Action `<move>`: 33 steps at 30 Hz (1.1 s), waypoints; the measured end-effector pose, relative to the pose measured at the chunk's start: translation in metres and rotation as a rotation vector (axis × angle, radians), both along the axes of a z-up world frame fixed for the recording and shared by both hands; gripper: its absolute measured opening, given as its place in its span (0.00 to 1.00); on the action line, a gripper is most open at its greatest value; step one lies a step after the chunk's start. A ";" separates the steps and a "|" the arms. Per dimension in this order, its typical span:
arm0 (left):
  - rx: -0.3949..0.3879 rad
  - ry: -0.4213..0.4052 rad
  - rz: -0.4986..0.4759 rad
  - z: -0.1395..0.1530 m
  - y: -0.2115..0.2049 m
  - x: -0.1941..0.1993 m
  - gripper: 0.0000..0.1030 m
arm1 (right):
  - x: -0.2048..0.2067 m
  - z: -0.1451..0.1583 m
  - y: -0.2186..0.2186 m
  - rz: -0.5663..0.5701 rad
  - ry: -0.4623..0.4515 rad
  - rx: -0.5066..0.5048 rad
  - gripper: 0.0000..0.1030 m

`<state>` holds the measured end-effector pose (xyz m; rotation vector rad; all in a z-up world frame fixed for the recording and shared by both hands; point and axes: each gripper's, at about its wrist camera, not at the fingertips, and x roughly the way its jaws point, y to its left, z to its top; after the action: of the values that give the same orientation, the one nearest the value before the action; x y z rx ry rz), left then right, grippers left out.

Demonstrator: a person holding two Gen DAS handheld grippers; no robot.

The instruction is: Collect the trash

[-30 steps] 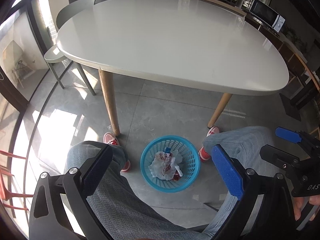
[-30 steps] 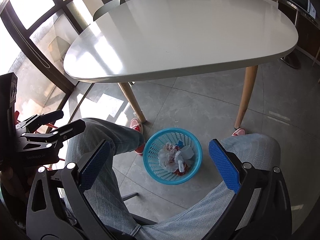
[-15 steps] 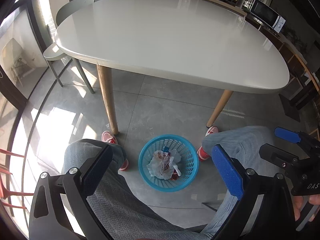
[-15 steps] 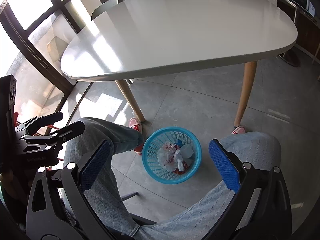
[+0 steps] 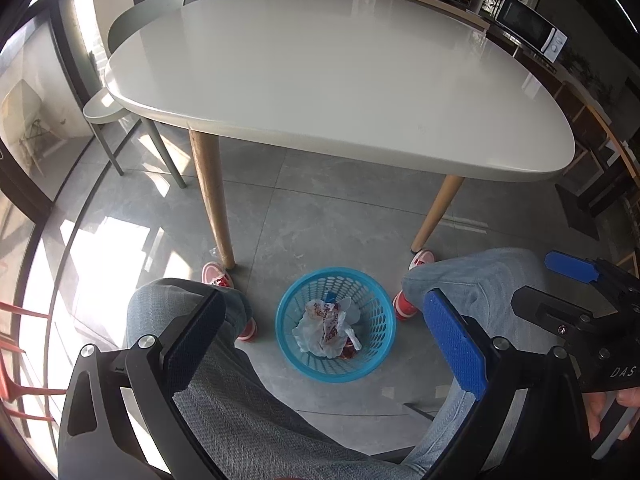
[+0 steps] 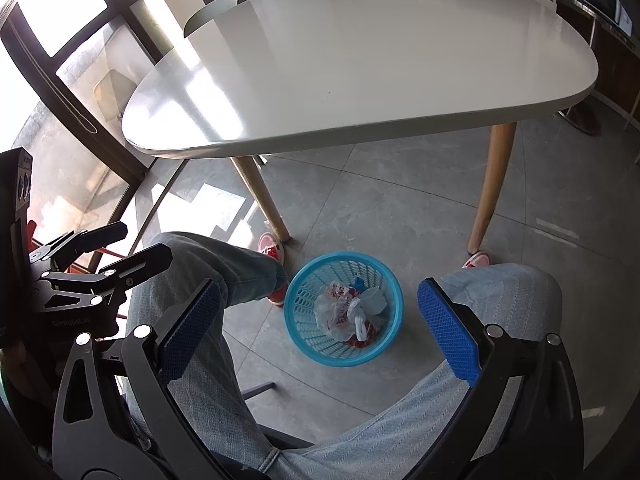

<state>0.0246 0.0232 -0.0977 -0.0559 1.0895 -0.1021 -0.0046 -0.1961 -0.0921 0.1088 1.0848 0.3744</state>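
A round blue plastic basket (image 5: 374,354) stands on the grey floor between the person's feet; it also shows in the right wrist view (image 6: 308,344). Crumpled white and red wrappers (image 5: 326,330) lie inside it, with a small clear cup (image 6: 374,300) and a blue scrap. My left gripper (image 5: 324,344) is open and empty, held above the person's knees. My right gripper (image 6: 316,320) is open and empty too, and it shows at the right edge of the left wrist view (image 5: 568,280). The left gripper shows at the left of the right wrist view (image 6: 120,248).
A white rounded table (image 5: 340,80) on wooden legs (image 5: 210,200) stands just beyond the basket; its top is bare. A pale green chair (image 5: 120,80) sits at its far left. The person's jeans-clad knees (image 5: 480,280) flank the basket. Microwaves (image 5: 528,24) line the back counter.
Both views have shifted slightly back and up, so the table sits a little lower in frame. The basket, trash and open grippers are unchanged.
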 end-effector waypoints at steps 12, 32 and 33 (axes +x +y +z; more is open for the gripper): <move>0.002 0.002 -0.002 0.000 0.000 0.000 0.94 | 0.000 -0.001 -0.001 -0.001 0.005 0.003 0.92; 0.036 0.001 -0.004 0.002 -0.006 0.000 0.94 | -0.002 -0.004 -0.001 0.001 0.011 0.005 0.92; 0.038 0.002 -0.004 0.002 -0.006 0.000 0.94 | -0.002 -0.004 -0.001 0.002 0.011 0.005 0.92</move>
<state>0.0247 0.0173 -0.0956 -0.0199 1.0931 -0.0846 -0.0070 -0.1968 -0.0958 0.1142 1.0953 0.3781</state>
